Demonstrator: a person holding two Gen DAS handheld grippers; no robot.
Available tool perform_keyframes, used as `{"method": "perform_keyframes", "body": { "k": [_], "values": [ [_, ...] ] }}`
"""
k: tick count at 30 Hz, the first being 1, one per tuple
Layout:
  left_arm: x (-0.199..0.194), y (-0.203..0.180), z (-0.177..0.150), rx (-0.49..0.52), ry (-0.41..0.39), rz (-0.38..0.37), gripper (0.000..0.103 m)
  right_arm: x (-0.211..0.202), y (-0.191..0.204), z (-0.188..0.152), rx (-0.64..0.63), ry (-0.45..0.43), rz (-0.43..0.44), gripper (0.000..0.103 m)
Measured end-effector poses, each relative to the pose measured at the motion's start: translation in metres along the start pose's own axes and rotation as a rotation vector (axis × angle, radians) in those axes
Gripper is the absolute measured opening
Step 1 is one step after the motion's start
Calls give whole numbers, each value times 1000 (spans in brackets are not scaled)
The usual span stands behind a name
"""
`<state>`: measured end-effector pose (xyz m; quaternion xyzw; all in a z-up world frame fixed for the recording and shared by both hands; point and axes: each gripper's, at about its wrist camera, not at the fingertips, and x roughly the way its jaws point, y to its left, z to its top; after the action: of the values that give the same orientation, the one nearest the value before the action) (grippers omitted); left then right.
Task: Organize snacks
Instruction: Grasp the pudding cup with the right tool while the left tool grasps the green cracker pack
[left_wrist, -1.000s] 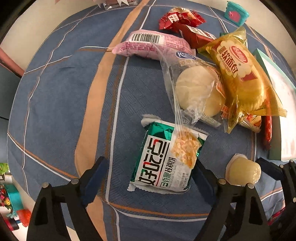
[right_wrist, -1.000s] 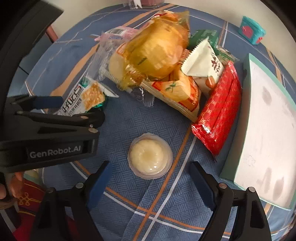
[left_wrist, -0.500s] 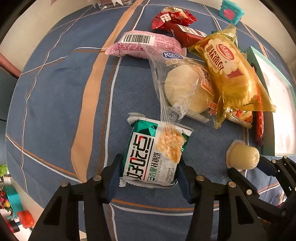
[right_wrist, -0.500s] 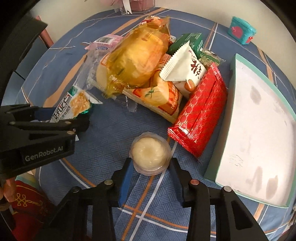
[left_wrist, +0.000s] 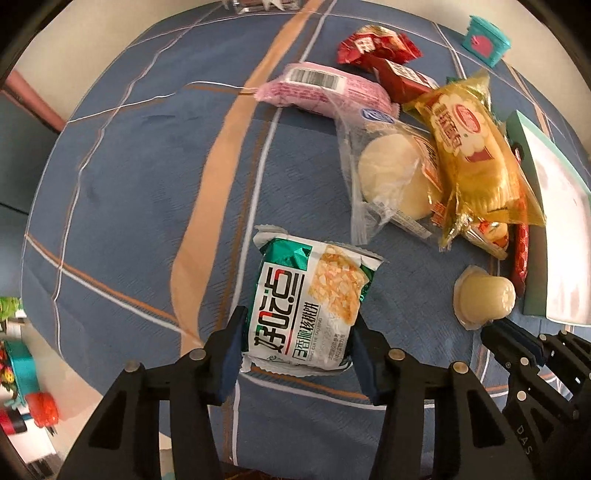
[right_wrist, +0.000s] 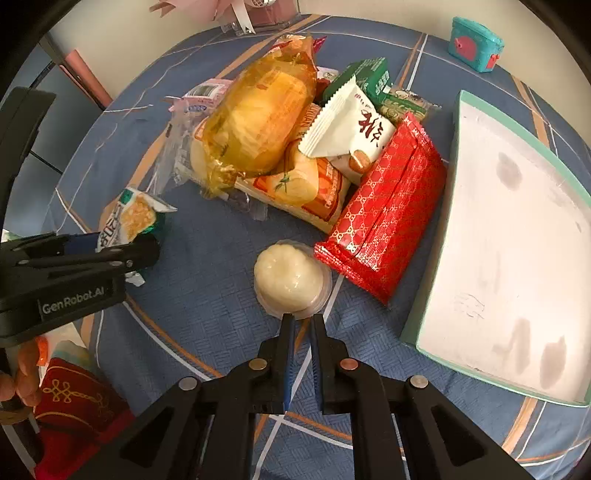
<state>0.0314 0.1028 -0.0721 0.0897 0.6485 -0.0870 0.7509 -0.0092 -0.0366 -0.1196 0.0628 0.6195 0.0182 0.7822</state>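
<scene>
A green-and-white snack packet (left_wrist: 306, 299) sits between the pads of my left gripper (left_wrist: 297, 332), whose jaws are closing on its lower sides. It hangs slightly off the blue cloth. The same packet (right_wrist: 129, 218) pokes out past the left gripper (right_wrist: 147, 251) in the right wrist view. A pale jelly cup (right_wrist: 291, 277) lies just ahead of my right gripper (right_wrist: 302, 321), which is shut with the cup's thin rim pinched at its tips. The cup (left_wrist: 484, 299) looks tilted in the left wrist view, with the right gripper (left_wrist: 517, 339) at its lower edge.
Several snacks are piled behind: a yellow bread bag (right_wrist: 258, 118), a red packet (right_wrist: 388, 206), a white sachet (right_wrist: 351, 125), a pink packet (left_wrist: 325, 88). A teal-rimmed white tray (right_wrist: 458, 147) lies to the right. A teal toy box (right_wrist: 474, 44) stands at the far edge.
Both grippers went from wide open to closed. The left one closed on the green packet and raised it a little. The right one's fingers came together at the jelly cup's near rim.
</scene>
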Motion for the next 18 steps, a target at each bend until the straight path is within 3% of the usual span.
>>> {"method": "perform_keyframes", "body": {
  "k": [2, 4, 6, 10, 13, 18],
  "values": [
    [-4, 6, -8, -20, 3, -1, 54, -2, -4, 5, -3, 4, 10, 15],
    [-4, 8, -11, -31, 7, 4, 54, -2, -1, 15, -3, 1, 16, 37],
    [-5, 7, -13, -33, 10, 11, 54, -9, 1, 15, -6, -14, 8, 46],
    [-2, -1, -9, -31, 11, 13, 54, -33, -4, 11, -2, -26, -12, 46],
    [11, -7, 14, -28, 14, 15, 54, -28, -1, 24, -7, -20, -2, 46],
    [9, -3, 17, -37, 21, 23, 54, -9, 15, 44, -52, -4, -46, 49]
  ]
}}
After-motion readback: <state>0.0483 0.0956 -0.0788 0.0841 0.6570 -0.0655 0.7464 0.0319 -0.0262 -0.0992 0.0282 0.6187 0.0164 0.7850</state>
